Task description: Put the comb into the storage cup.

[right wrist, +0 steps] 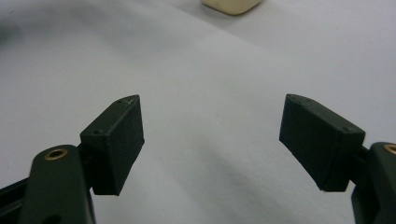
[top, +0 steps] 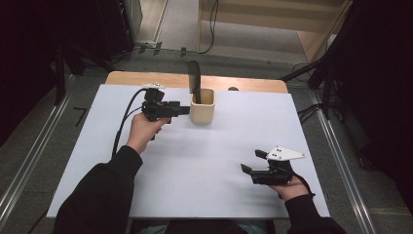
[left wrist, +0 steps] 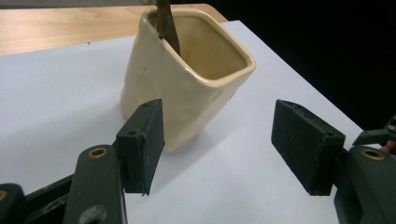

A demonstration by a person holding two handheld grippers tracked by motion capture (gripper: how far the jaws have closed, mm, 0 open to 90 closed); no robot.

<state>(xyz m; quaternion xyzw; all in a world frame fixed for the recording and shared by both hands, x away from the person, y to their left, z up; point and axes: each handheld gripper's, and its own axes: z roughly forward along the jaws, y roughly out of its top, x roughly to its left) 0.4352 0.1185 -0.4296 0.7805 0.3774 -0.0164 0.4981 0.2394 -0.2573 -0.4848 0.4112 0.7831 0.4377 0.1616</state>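
Note:
A cream square cup [top: 202,106] stands at the back middle of the white table sheet [top: 195,161], with a dark flat tool [top: 194,80] sticking up out of it. My left gripper [top: 184,110] hovers just left of the cup, open, its tips close to the cup's side. In the left gripper view the cup [left wrist: 187,79] sits just beyond the wide-apart jaws, and the dark tool [left wrist: 167,23] leans in its near corner. My right gripper [top: 253,165] rests open at the front right, over bare sheet. The cup's base [right wrist: 231,5] peeks in at the top of the right gripper view.
A wooden table edge [top: 195,80] runs behind the white sheet. Dark stands and cables [top: 316,73] flank the table on the floor. A cable [top: 124,122] trails from the left gripper toward the person's sleeve.

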